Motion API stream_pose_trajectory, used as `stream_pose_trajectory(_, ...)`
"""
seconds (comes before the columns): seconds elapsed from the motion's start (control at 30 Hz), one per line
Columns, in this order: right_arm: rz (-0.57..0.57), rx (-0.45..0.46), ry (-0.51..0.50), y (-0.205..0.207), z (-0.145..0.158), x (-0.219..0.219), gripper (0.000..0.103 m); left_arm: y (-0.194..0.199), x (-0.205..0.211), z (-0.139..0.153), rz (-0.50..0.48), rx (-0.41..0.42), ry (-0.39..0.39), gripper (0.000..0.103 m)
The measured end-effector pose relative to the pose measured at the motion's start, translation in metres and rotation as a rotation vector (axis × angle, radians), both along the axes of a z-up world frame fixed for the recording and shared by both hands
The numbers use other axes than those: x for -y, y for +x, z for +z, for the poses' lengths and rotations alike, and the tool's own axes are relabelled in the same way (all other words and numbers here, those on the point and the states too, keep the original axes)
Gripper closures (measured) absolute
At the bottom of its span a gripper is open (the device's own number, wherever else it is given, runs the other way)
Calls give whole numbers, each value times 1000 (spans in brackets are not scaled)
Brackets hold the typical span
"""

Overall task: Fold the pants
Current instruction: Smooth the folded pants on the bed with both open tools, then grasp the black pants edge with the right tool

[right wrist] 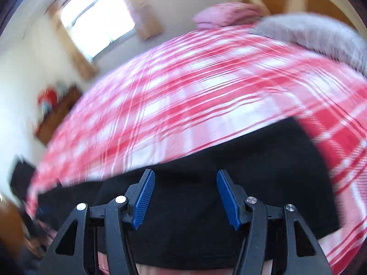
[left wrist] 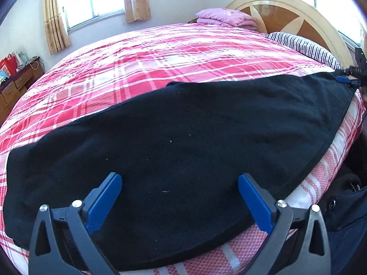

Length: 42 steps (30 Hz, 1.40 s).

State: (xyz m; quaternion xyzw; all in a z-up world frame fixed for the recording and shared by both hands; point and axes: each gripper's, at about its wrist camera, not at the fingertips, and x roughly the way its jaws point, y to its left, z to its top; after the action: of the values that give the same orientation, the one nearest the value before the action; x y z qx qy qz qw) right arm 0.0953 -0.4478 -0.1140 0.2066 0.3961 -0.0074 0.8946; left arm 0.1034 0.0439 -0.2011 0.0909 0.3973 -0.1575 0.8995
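Observation:
Black pants [left wrist: 183, 151] lie flat across the near side of a bed with a red and white plaid cover [left wrist: 160, 64]. My left gripper [left wrist: 180, 181] is open, its blue fingers spread above the pants near the bed's front edge, holding nothing. My right gripper [right wrist: 185, 178] is open above the black pants [right wrist: 206, 201] in the blurred right wrist view. The right gripper also shows in the left wrist view [left wrist: 348, 78] at the far right corner of the pants; its jaws cannot be judged there.
A striped pillow [left wrist: 305, 45] and a folded pink blanket [left wrist: 227, 18] lie by the wooden headboard [left wrist: 286, 11]. A wooden dresser [left wrist: 16, 82] with clutter stands at the left under curtained windows. Dark clothing [left wrist: 348, 206] is at the bed's right edge.

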Motion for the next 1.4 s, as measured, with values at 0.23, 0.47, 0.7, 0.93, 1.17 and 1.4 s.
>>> stream_pose_trajectory(0.23, -211, 84, 97, -23, 19, 76, 45, 9, 8, 10, 4, 21, 22, 0)
stream_pose_trajectory(0.47, -270, 41, 21, -42, 48, 69, 44, 18, 20, 35, -28, 88, 32, 0)
stream_pose_trajectory(0.7, -248, -71, 17, -60, 23, 87, 45, 19, -25, 21, 108, 65, 71, 0)
stream_pose_trajectory(0.93, -180, -2, 86, -53, 7, 87, 47, 30, -57, 7, 209, 38, 34, 0)
stream_pose_trajectory(1.17, -155, 1, 52, -51, 5, 85, 53, 29, -63, 10, 213, 70, 70, 0)
stream_pose_trajectory(1.4, -113, 85, 127, -48, -1, 92, 60, 36, -97, 24, 304, 109, 101, 0)
